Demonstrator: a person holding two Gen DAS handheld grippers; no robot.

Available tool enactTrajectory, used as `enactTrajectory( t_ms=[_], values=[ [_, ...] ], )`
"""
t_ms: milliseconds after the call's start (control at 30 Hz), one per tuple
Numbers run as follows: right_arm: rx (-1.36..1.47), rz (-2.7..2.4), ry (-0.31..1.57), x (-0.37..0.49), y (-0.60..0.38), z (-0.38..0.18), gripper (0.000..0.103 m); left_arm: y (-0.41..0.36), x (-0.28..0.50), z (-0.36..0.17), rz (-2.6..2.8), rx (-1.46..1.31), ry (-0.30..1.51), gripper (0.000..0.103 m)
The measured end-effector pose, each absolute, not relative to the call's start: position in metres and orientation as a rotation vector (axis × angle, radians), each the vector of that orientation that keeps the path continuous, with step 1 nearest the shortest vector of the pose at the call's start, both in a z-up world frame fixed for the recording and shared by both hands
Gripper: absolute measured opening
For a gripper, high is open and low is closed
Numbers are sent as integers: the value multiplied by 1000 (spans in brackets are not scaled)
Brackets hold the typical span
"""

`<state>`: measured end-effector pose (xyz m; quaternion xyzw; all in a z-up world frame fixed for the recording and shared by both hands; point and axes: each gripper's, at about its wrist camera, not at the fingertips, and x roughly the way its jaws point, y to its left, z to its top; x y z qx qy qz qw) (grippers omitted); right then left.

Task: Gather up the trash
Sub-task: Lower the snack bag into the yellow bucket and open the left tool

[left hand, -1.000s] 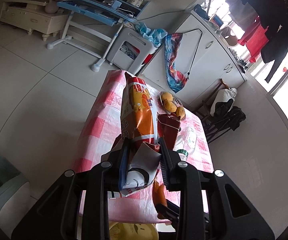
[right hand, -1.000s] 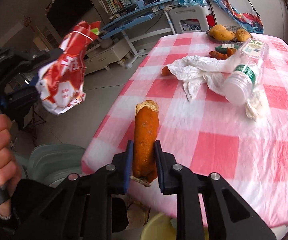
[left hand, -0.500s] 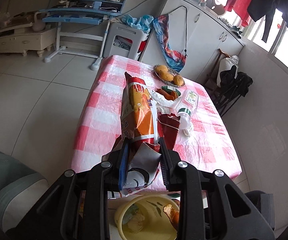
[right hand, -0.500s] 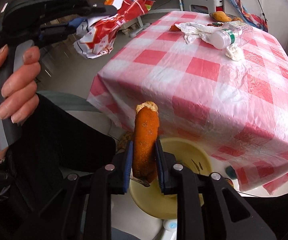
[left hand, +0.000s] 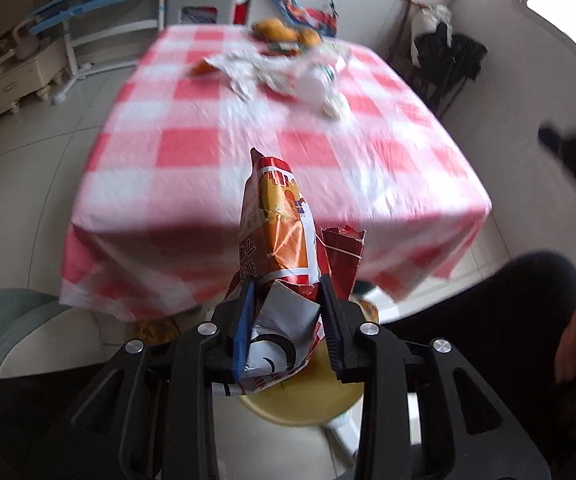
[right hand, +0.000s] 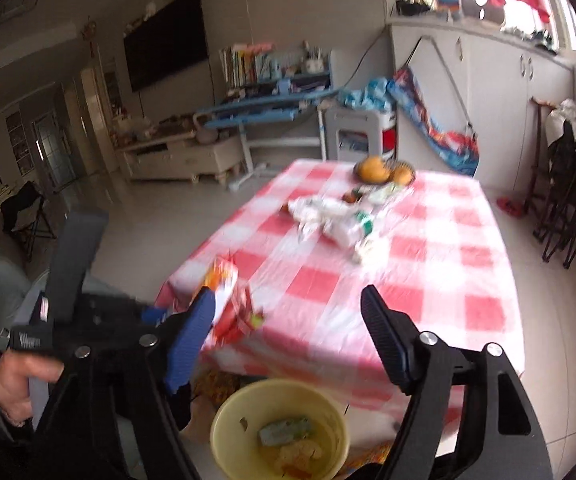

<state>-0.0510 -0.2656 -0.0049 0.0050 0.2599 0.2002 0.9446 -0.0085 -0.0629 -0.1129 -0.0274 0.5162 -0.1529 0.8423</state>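
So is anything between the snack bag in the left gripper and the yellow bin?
Nothing visible. The snack bag sits between the left gripper's fingers directly above the yellow bin, whose mouth looks open.

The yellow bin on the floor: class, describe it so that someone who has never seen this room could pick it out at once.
Start at the table with the red-and-white checked tablecloth. On the floor just below its near edge stands the yellow bin, a round open tub with scraps already inside. Nothing else down there is pale yellow and round, and the open right gripper is above it.
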Motion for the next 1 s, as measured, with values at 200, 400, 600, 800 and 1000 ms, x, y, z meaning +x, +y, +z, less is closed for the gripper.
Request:
enactTrajectory(
  t_ms=[200, 400, 600, 800, 1000],
  values=[
    [-6, 369, 470, -48, -257, -8, 83, -89, -25, -129, -312, 145, 1140, 53],
    [-87, 356, 449, -55, -248, -8, 88, -62, -18, -104, -227, 31, 1023, 71],
    [-137, 331, 457, -54, -240, -12, 90, -31, -6, -97, -129, -114, 984, 77],
    [-199, 323, 464, -55, -229, -18, 91, -22, -1, -98, -110, -165, 980, 77],
    [-204, 323, 465, -56, -227, -18, 91, -28, -3, -95, -104, -129, 955, 77]
  ],
)
